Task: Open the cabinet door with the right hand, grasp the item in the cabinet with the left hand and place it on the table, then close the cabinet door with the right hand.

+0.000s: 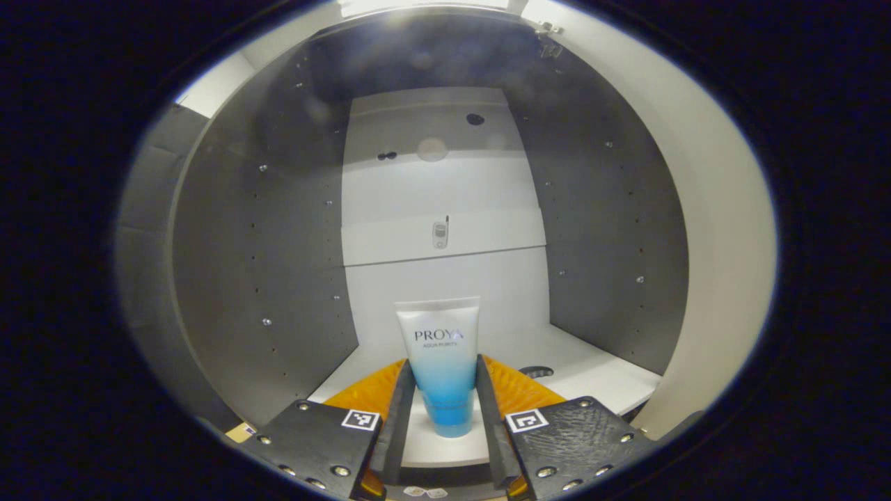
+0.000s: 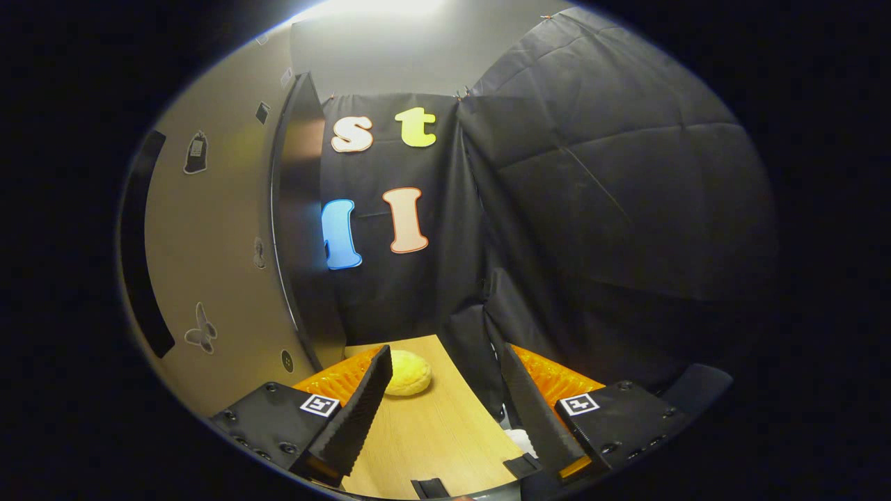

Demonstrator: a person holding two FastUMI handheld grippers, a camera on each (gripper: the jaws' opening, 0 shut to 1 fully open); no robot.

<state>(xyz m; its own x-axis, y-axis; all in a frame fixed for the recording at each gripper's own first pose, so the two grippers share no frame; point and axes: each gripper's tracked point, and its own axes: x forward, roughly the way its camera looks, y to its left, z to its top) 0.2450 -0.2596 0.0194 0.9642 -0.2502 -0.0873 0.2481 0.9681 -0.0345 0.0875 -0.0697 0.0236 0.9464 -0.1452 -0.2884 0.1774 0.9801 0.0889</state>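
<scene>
**Left gripper closing on tube inside cabinet**

Left gripper [image 1: 443,390] is clasping the tube [image 1: 440,365], both fingers [image 1: 399,410] pressing its sides; tube is standing upright on the cabinet shelf [image 1: 592,379]. Right gripper [image 2: 445,400] is hanging unclenched above the table [image 2: 431,431], cabinet door [image 2: 299,229] standing ajar beside it.

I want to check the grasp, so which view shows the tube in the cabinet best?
The left gripper view: the tube stands upright on the cabinet floor, between the left hand-held gripper fingers. The right gripper view faces the open cabinet door and table instead.
</scene>
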